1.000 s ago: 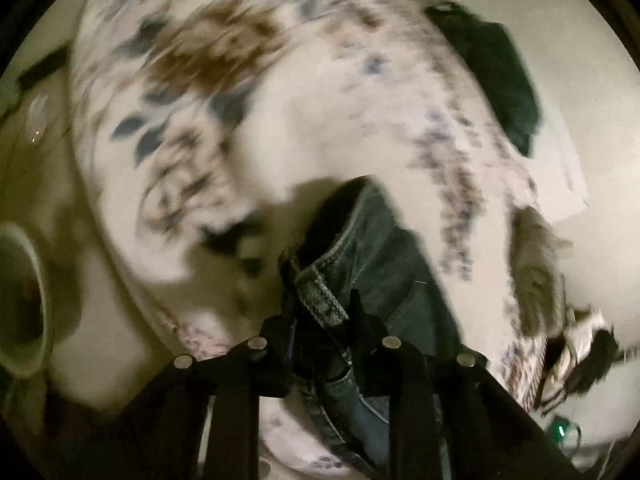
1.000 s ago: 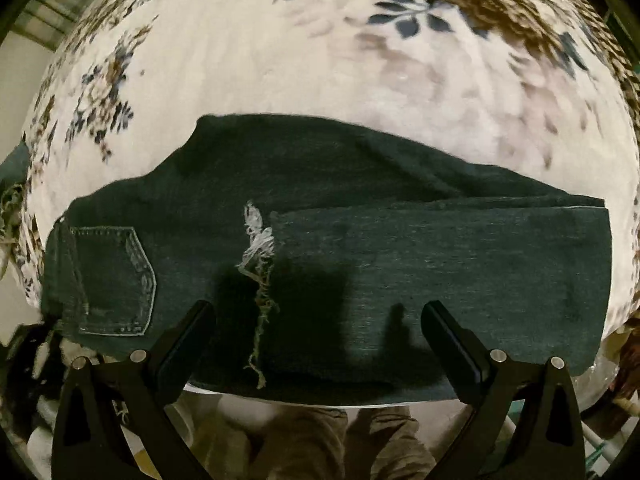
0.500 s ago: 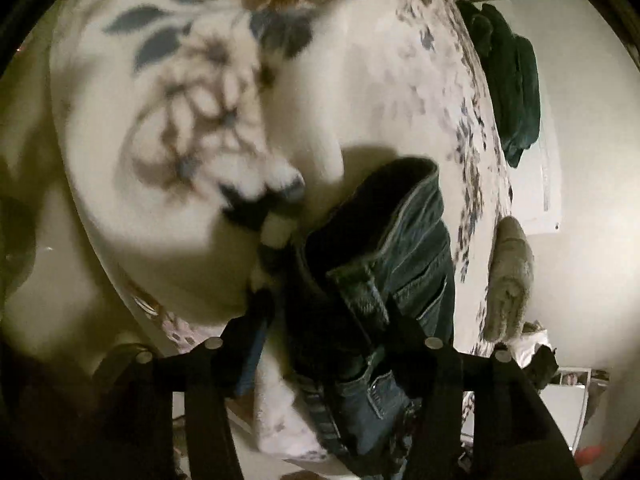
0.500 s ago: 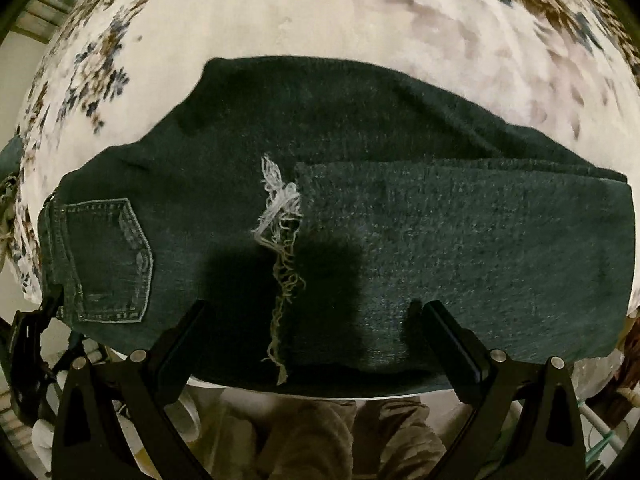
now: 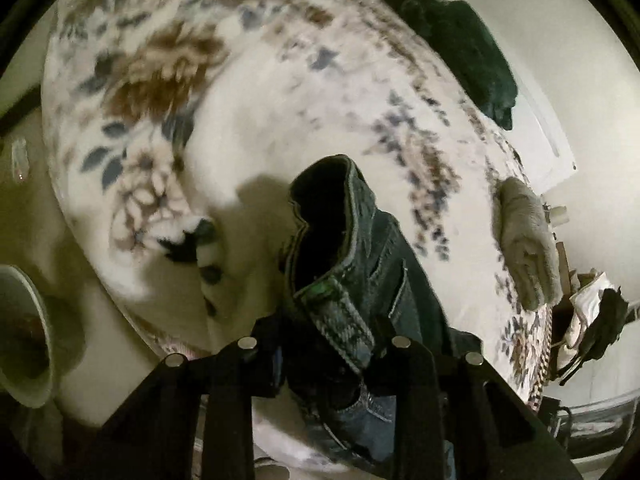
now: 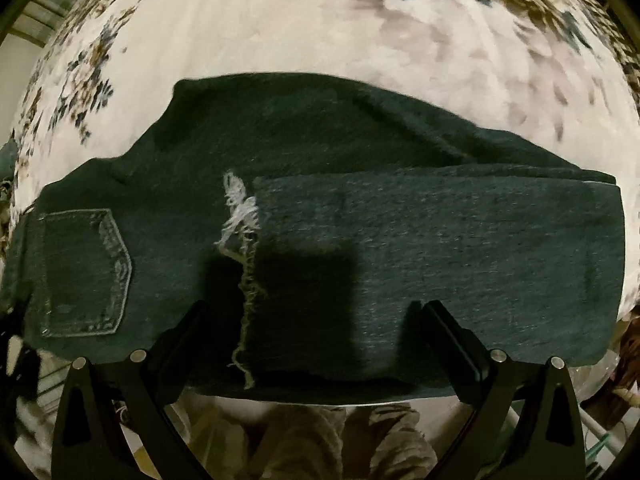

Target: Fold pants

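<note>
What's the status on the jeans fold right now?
Left claw clamped on jeans waistband, jaws just closing. Right claw open above folded legs. Nothing in the way.

dark denim jeans [image 6: 400,240], floral white blanket [image 6: 320,32]

My left gripper [image 5: 326,344] angles steeply downward; its jaws have just been closing and now pinch the jeans' waistband [image 5: 340,316]. My right gripper [image 6: 316,320] points straight down, jaws spread wide, gripping nothing.

Dim yellowish light, heavy fisheye bending with black corners, motion blur on the bedspread [image 5: 280,92], hard shadows.
</note>
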Available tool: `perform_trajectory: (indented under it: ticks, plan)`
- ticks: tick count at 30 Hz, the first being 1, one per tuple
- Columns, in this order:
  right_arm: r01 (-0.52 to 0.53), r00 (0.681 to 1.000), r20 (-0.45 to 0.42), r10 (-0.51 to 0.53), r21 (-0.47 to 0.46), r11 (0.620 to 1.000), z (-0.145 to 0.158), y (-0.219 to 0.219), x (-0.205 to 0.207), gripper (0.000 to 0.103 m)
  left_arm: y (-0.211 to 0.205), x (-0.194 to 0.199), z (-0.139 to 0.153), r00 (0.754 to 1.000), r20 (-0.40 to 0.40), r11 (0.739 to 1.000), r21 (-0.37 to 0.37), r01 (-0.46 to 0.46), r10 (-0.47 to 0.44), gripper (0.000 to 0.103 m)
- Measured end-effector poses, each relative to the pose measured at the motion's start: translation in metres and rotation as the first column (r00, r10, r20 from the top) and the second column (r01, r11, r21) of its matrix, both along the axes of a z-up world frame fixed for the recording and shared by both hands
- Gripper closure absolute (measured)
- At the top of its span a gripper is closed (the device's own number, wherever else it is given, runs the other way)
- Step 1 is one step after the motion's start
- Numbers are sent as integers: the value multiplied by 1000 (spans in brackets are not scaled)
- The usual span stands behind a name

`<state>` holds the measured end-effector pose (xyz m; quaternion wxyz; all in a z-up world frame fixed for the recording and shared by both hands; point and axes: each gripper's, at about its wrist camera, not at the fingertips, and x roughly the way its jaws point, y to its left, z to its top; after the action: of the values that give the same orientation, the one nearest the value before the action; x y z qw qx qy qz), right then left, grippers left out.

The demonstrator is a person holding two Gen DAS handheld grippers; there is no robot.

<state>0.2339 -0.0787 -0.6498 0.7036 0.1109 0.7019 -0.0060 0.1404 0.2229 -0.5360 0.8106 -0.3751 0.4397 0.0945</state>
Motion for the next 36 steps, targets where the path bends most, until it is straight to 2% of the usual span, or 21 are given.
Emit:
perform_trajectory:
  ticks: [5,8,12,15,19,24,29,31,33,35,36]
  plan:
    - [40,999,11,-40,17,999,2,-25,-6,0,-26,3,32,999,39,998,55,33,-35,78]
    - [65,997,36,-66,30,997,8,-47,-11,0,-51,10,54,991,96,995,52,90,-95,78]
    - [130,989,58,-133,49,990,19,-87,-26,0,-109,16,89,957,169,972,63,228,-235,78]
    - [198,977,68,-202,65,978,27,-130,-42,0,-162,16,98,926,184,944,64,323,-330,78]
    - [260,961,81,-264,65,964,34,-192,-63,0,-236,14,85,876,154,889,66,452,-457,78]
    - [327,941,70,-331,65,943,28,-268,-99,0,-327,10,50,792,64,792,132,597,-607,79]
    - [343,935,78,-347,65,937,21,-325,-120,0,-385,7,13,727,-28,715,158,681,-686,78]
    - [338,936,77,-345,87,937,19,-337,-122,0,-402,11,-2,694,-112,677,159,719,-711,76]
    - [326,939,79,-336,114,938,22,-348,-127,0,-406,14,-13,684,-185,672,128,729,-706,65]
    - [304,943,88,-320,154,940,24,-354,-123,0,-404,15,-15,670,-195,673,63,737,-716,56]
    - [296,945,93,-314,168,940,25,-353,-120,0,-403,14,-11,665,-193,670,47,741,-722,47]
